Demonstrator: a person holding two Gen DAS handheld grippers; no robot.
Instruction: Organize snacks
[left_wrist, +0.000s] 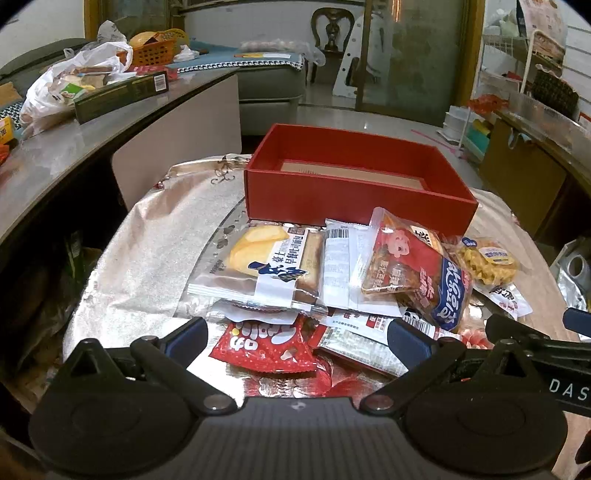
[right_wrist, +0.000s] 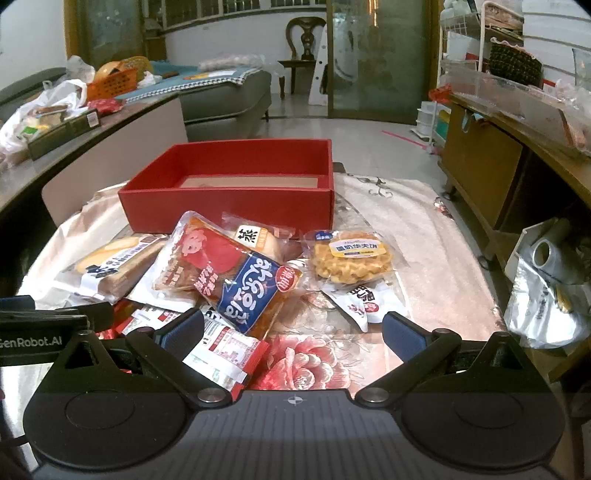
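Looking along our left gripper (left_wrist: 297, 334) first, we are seeing its jaws standing wide apart with nothing clamped between them, hanging above a small red sachet (left_wrist: 264, 347) with white lettering. That sachet is lying on the near side of the red box (left_wrist: 354, 195), well in front of its near wall. The red box is sitting open and looking empty on the shiny floral tablecloth (left_wrist: 147, 258). Just in front of the box we are finding a heap of snacks: a clear cake packet with a yellow picture (left_wrist: 258, 269) towards the box's left corner, a white packet with a barcode (left_wrist: 340, 266) beside it, a red and blue bread packet (left_wrist: 417, 280) leaning across the middle, and a waffle packet (left_wrist: 487, 262) off the box's right corner. At the right edge we are catching part of our right gripper (left_wrist: 532, 328).

Turning to the right wrist view, we are holding the right gripper (right_wrist: 291, 334) just as wide, with nothing between the pads, over a bare pink-flower patch of the tablecloth (right_wrist: 424, 240). The red box (right_wrist: 229, 203) is lying beyond the heap. The red and blue bread packet (right_wrist: 229, 280) is resting in front of the box's near wall, and the waffle packet (right_wrist: 347, 258) is sitting off the box's right corner. A white sachet with red print (right_wrist: 364, 301) is lying just nearer than the waffle.
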